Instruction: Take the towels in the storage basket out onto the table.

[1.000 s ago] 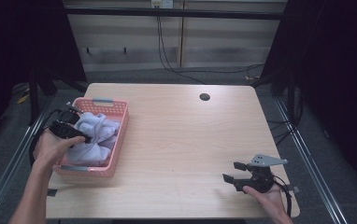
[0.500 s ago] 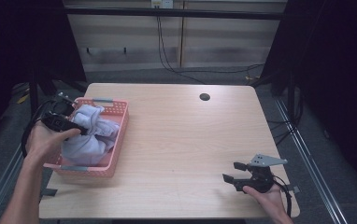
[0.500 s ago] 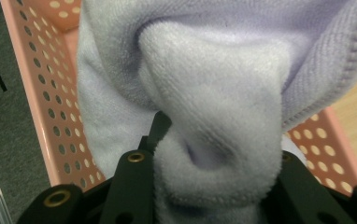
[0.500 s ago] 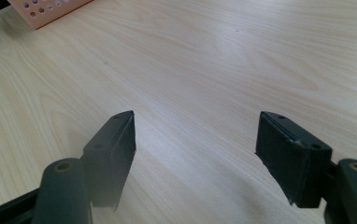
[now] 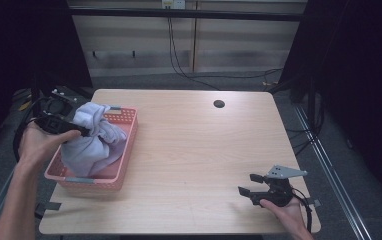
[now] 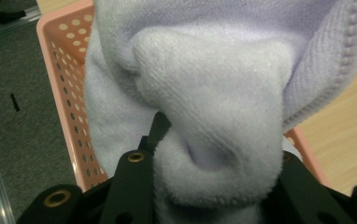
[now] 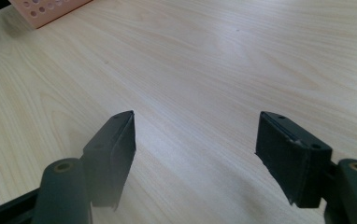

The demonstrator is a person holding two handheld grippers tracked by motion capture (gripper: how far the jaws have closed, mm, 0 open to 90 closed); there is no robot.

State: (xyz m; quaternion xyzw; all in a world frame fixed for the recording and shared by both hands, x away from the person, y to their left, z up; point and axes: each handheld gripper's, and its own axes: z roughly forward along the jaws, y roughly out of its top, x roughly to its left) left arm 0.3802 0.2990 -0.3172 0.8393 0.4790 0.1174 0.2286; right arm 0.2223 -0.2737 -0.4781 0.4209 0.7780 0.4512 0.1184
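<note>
On the left, the left tongs (image 5: 81,131) are squeezed on a thick bunch of the soft, fluffy, pale purple towel (image 5: 93,140), which hangs half out of the pink plastic basket with holes (image 5: 120,165) at the left edge of the pale wooden tabletop (image 5: 194,145). The towel looks light and floppy, so it will droop and may catch on the basket rim, and a fat fold near the middle is a good place to hold it. On the right, the right tongs (image 5: 246,192) sit open and empty, low over the tabletop.
</note>
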